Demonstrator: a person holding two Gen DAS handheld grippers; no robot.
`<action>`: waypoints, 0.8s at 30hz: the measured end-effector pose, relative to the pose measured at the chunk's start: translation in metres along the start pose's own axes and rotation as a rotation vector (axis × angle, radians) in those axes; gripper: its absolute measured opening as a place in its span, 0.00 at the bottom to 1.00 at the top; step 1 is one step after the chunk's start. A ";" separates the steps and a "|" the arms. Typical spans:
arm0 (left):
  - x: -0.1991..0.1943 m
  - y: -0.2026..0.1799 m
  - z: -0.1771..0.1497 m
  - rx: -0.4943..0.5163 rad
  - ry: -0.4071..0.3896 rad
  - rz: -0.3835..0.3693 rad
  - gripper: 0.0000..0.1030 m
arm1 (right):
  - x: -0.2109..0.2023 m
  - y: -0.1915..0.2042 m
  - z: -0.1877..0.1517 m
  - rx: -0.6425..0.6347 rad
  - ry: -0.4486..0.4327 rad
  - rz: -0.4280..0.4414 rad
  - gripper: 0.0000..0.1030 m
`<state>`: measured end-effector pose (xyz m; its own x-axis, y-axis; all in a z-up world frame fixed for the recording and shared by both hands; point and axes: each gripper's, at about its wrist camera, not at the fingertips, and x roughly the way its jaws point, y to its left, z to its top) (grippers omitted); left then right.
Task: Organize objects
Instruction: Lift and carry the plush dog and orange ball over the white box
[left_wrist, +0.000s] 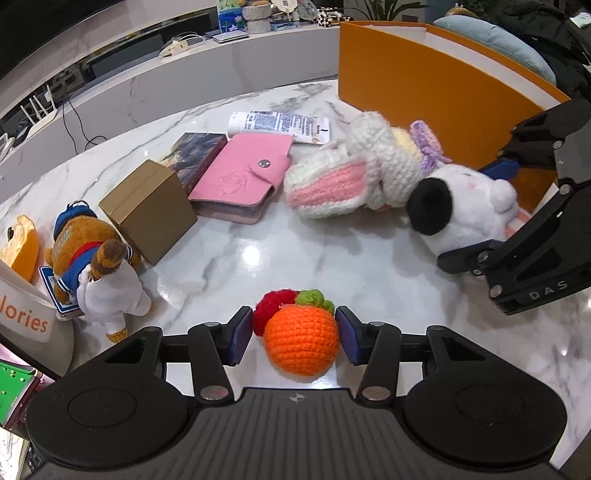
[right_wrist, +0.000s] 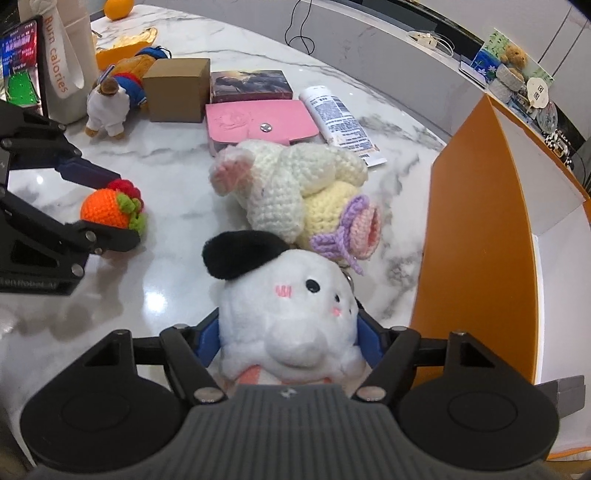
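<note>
Left tongs clamped the crochet orange; beside the orange box, right tongs clamped the white plush.

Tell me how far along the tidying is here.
Early. Nothing is seen stored yet in the orange box. In hand: left gripper around the crochet orange, right gripper on the white plush. Left: bunny, wallet, brown box, tube, dog plush.
</note>
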<state>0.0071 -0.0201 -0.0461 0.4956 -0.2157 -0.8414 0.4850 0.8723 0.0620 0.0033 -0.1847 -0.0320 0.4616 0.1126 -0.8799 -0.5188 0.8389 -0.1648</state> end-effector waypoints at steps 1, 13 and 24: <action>-0.002 -0.001 0.001 0.000 -0.002 -0.002 0.55 | -0.001 -0.001 0.001 0.005 0.000 0.014 0.70; -0.024 -0.006 0.017 -0.015 -0.073 0.009 0.55 | -0.043 -0.020 0.011 0.088 -0.101 0.090 0.70; -0.045 -0.017 0.050 -0.042 -0.167 -0.007 0.55 | -0.075 -0.053 0.017 0.210 -0.221 0.097 0.70</action>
<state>0.0129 -0.0475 0.0176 0.6065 -0.2891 -0.7407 0.4606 0.8871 0.0310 0.0081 -0.2282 0.0502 0.5746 0.2907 -0.7650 -0.4183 0.9078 0.0307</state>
